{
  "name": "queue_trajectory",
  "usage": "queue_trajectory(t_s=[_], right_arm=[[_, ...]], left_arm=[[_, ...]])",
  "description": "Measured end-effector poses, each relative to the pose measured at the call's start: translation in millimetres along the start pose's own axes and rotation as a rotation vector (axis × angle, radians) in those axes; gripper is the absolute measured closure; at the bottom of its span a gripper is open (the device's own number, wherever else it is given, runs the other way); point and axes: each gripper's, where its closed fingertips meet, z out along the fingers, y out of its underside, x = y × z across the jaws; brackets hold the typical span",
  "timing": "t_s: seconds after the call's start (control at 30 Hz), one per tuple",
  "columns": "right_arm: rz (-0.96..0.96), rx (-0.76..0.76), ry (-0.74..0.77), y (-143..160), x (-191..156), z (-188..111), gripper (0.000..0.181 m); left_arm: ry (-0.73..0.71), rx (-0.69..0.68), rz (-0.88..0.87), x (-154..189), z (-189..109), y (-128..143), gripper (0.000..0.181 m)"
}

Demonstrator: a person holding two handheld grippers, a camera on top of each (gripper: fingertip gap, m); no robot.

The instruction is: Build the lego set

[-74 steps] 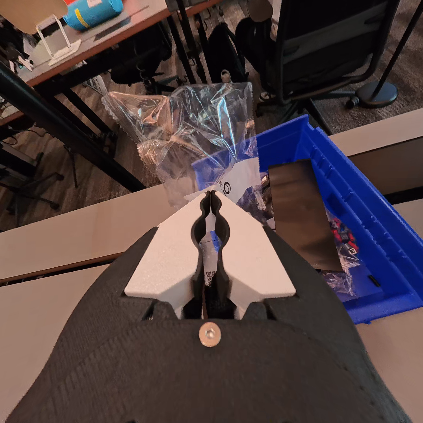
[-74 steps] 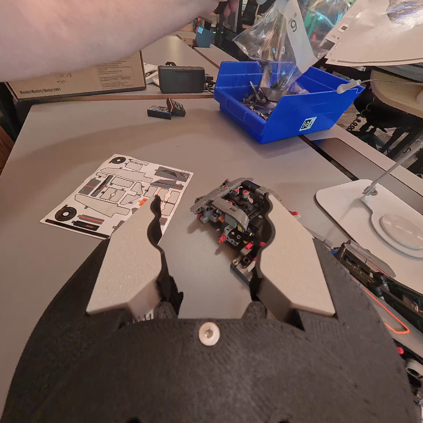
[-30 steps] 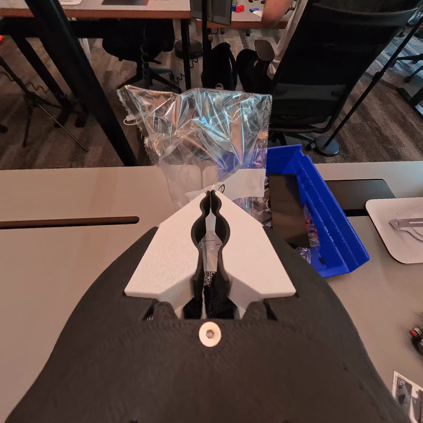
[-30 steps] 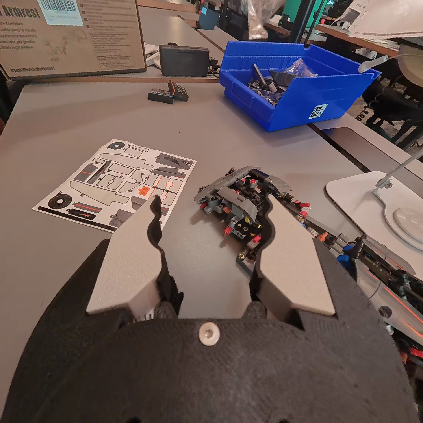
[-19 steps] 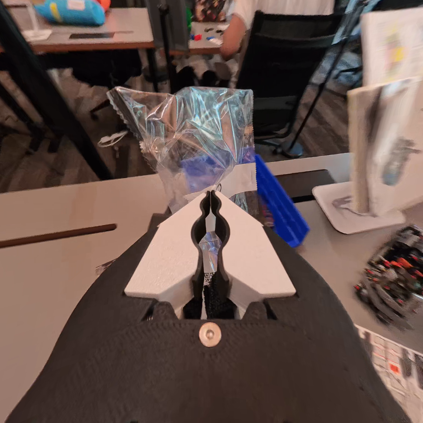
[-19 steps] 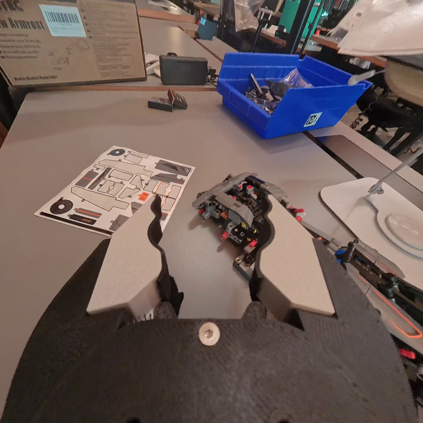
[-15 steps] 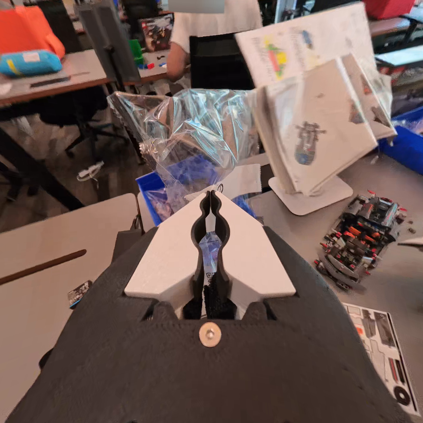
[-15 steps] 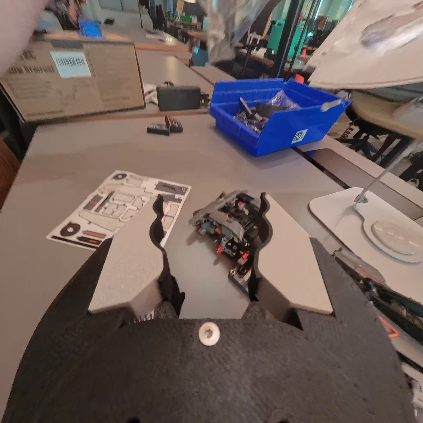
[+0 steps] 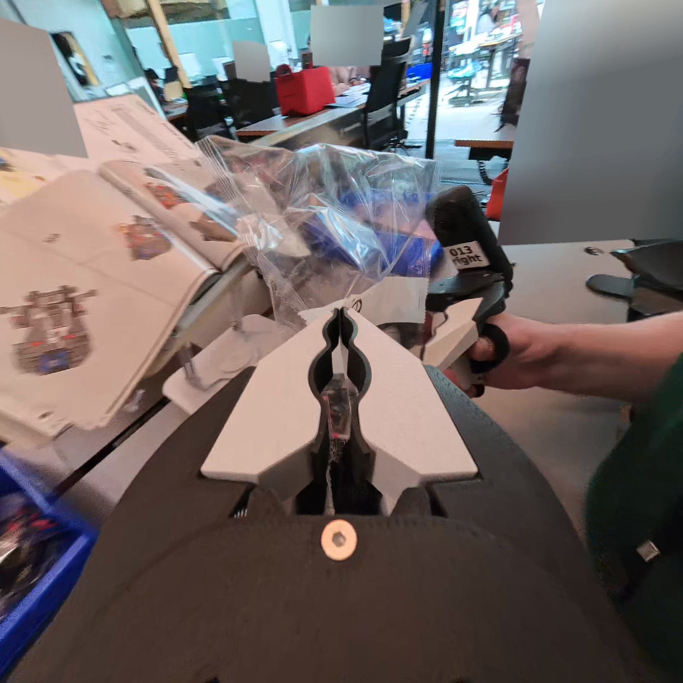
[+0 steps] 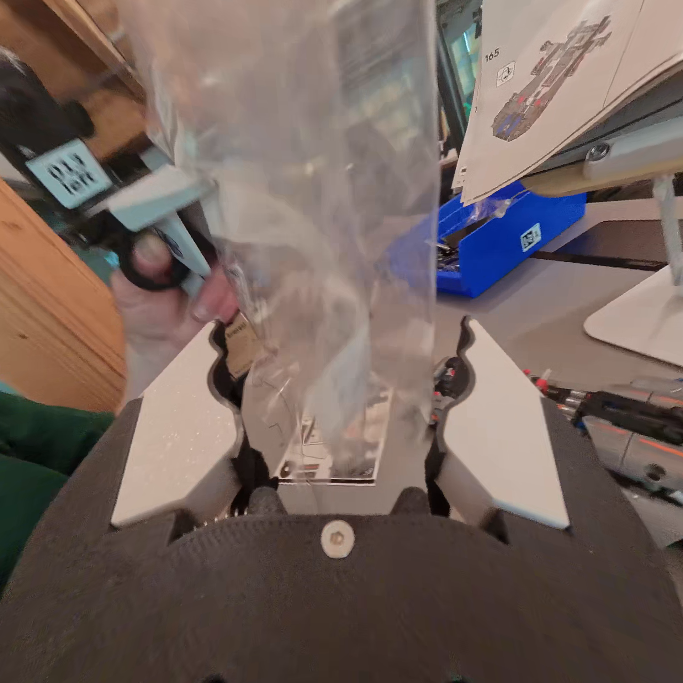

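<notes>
Now swung away from the blue plastic parts bin, the left gripper faces the right gripper, which half a second ago was out of its view. Its white jaws stay clenched on the bottom edge of a crinkled clear plastic bag, which stands up from the fingertips. Earlier hanging far off over the bin, the bag now fills the right wrist view, blurred, drooping between the right gripper's spread, released jaws without visibly touching either one. The bag's contents cannot be made out; a white label patch sits near its pinched edge. Through the film shows the white sticker sheet flat on the grey table. The partly built dark grey lego car lies just right of the right gripper. An open instruction booklet on a white stand crowds the left side, and the bin sits beyond the bag, leaving open tabletop chiefly between the bin and the jaws.
</notes>
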Motion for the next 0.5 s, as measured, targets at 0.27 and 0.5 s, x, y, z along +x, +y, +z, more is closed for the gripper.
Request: queue_trajectory(t_s=[0.27,0.5], right_arm=[[-0.04,0.141,-0.125,-30.1,-25.1,-51.0,0.181],[-0.148,0.072,0.088,-89.7,-2.4,-108.1,0.181]], left_arm=[[0.236,0.049,-0.123,49.3,43.6,4.5,0.181],[0.206,0.101,-0.136,36.7,42.8,-12.3,0.156]])
